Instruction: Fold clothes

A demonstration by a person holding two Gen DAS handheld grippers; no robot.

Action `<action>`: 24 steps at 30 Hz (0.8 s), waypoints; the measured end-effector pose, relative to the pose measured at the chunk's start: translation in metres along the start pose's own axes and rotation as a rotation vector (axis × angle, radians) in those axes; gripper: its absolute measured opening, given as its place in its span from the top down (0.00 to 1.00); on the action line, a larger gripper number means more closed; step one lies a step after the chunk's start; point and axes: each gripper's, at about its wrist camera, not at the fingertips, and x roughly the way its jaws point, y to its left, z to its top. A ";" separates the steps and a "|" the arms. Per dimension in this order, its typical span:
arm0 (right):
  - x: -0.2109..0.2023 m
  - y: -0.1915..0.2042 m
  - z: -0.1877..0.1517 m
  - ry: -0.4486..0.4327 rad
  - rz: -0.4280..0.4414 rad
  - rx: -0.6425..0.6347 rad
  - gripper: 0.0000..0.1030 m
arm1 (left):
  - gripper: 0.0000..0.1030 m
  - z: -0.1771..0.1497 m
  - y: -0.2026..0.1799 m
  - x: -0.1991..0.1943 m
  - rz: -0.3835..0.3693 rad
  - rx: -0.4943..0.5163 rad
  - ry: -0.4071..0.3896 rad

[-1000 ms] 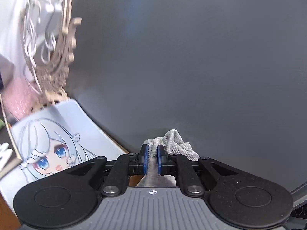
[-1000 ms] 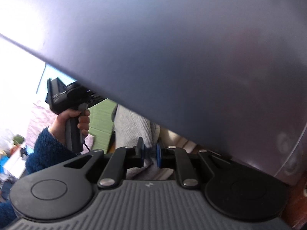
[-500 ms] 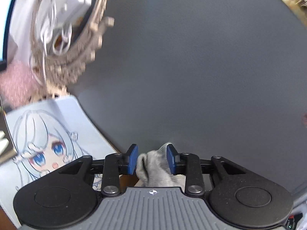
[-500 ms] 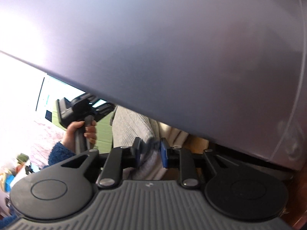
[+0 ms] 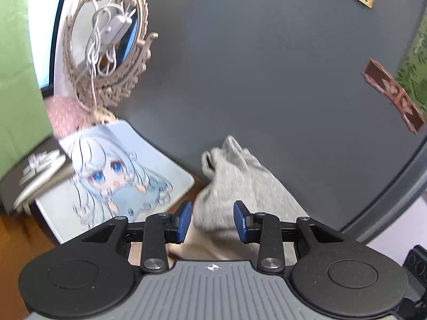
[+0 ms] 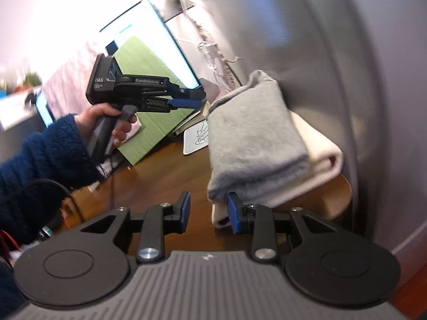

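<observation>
The grey garment (image 6: 253, 138) lies folded atop a cream one (image 6: 320, 160) on the counter (image 6: 165, 176) — seemingly finished; left tongs (image 5: 212, 221) and right tongs (image 6: 208, 212) have just been opening, both empty.

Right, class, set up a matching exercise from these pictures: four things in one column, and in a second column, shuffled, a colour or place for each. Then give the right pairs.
Column one:
1. Grey folded garment
2. Cream folded garment
3. Sleeve
4. Cartoon-print mat

Column two:
A. Dark blue and fuzzy
B. On top of the stack
C. Flat on the desk, beside the dark grey wall
D. Bottom of the stack, on the wooden desk

Pairs: 1-B, 2-D, 3-A, 4-C
</observation>
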 end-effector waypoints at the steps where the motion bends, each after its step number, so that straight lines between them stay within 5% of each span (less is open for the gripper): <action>1: 0.005 0.005 0.001 -0.005 -0.016 -0.033 0.67 | 0.64 -0.003 0.003 0.001 -0.006 -0.005 -0.003; 4: 0.013 0.018 0.002 -0.026 -0.077 -0.134 0.95 | 0.59 -0.010 0.009 0.004 -0.022 -0.053 -0.016; 11: 0.008 0.031 0.007 -0.038 -0.123 -0.188 0.94 | 0.60 -0.017 0.032 0.026 -0.069 -0.327 -0.022; 12: 0.008 0.030 0.007 -0.040 -0.123 -0.183 0.94 | 0.67 -0.018 0.036 0.030 -0.086 -0.366 -0.022; 13: 0.010 0.030 0.007 -0.043 -0.125 -0.178 0.94 | 0.91 -0.019 0.039 0.033 -0.109 -0.398 -0.027; 14: 0.011 0.032 0.008 -0.047 -0.125 -0.180 0.94 | 0.93 -0.019 0.040 0.034 -0.125 -0.420 -0.033; 24: -0.005 0.041 -0.008 -0.036 -0.159 -0.258 0.99 | 0.94 -0.010 0.039 0.028 -0.092 -0.438 -0.075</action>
